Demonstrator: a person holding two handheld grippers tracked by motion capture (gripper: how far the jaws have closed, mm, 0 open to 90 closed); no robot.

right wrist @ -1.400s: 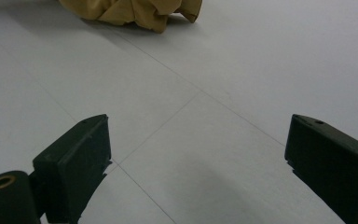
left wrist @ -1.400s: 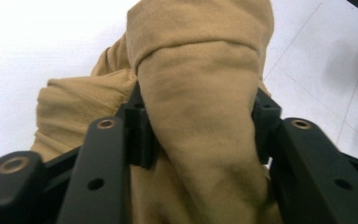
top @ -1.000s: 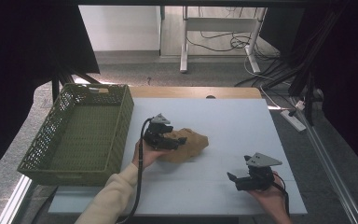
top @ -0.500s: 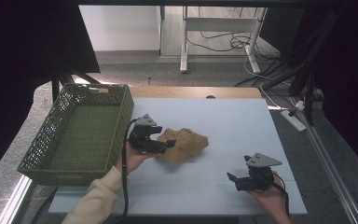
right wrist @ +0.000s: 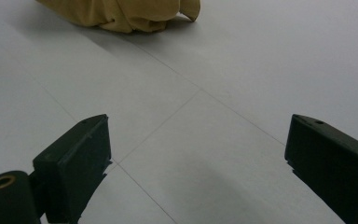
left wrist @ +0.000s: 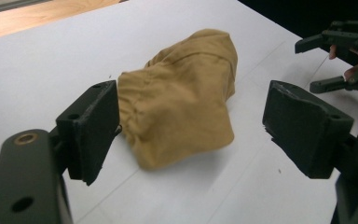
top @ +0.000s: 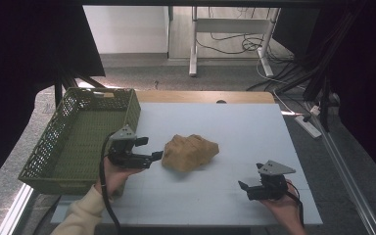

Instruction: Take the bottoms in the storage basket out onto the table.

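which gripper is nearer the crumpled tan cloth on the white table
Left. The left gripper sits open right at the crumpled tan cloth, at its basket-side edge. The right gripper is open too, well off toward the table's near right corner.

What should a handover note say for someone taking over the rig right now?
Left gripper: open, at the left edge of the tan cloth, gripping nothing.
Right gripper: open, low over the white table near the front right, apart from the cloth.
Cloth lies crumpled mid-table; the green basket stands at the left.
Done: nothing gripped yet. Left, likely: grasp the cloth.
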